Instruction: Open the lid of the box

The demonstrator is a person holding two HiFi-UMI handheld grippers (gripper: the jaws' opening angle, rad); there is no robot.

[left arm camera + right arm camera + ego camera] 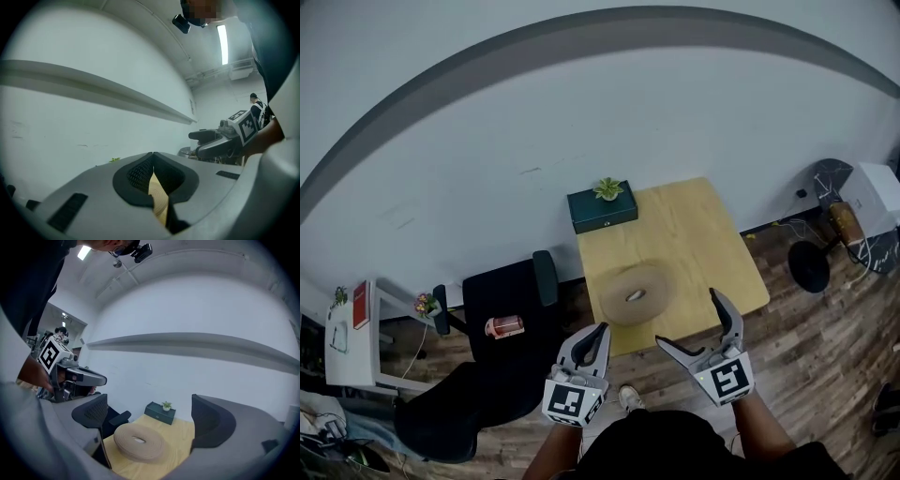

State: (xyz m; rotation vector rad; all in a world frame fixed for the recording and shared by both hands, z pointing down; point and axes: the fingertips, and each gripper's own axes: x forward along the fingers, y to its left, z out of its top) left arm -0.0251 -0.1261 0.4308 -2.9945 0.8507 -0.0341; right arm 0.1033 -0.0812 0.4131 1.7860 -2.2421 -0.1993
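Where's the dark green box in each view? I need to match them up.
Head view: dark green box above centre, on the table's far left corner.
Left gripper view: not in it; hidden behind the left gripper.
Right gripper view: lower centre, seen between the right gripper's open jaws.
Shared landmark: the grey wall stripe.

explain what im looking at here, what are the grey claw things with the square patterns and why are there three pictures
No robot: a person holds a two-jaw gripper in each hand. The head view looks down from a camera on their head; the other two cameras ride on the grippers. The left gripper is shut, the right gripper open, both empty. The patterned cubes are part of them. On the wooden table sit a round tan ring-shaped object and, by the wall, a dark green box with a small plant on top.
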